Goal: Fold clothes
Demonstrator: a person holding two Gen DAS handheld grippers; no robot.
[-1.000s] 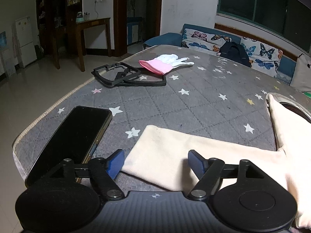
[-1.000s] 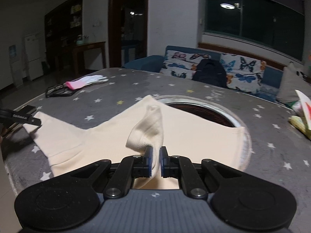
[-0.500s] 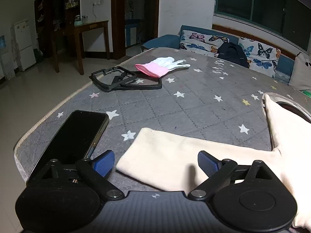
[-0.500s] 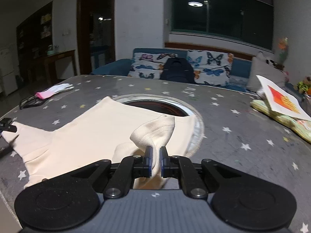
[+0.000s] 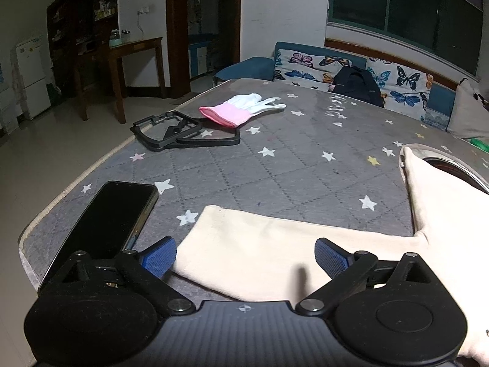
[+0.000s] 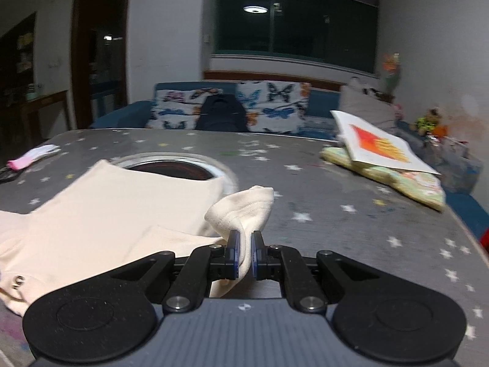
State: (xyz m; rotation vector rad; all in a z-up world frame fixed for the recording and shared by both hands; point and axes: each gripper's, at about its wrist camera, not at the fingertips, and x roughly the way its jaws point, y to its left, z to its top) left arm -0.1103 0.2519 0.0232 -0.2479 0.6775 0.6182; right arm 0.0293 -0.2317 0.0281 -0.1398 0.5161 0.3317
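Left gripper (image 5: 245, 255) jaws just opened wide, cream garment (image 5: 269, 253) sleeve lying flat between, unpinched; right gripper (image 6: 245, 250) clamped on bunched cream sleeve cuff (image 6: 244, 211) above star-print table (image 6: 351, 223)

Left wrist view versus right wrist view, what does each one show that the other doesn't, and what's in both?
Only the left wrist view shows the black phone, the sleeve lying flat, and the left gripper, whose fingers have just been opening and stand wide with the sleeve between them, not pressed.

Only the right wrist view shows the right gripper shut on the other sleeve, and the picture book on a folded cloth.

Both show the cream garment, the pink-cuffed glove, the star-patterned cover and the butterfly sofa.
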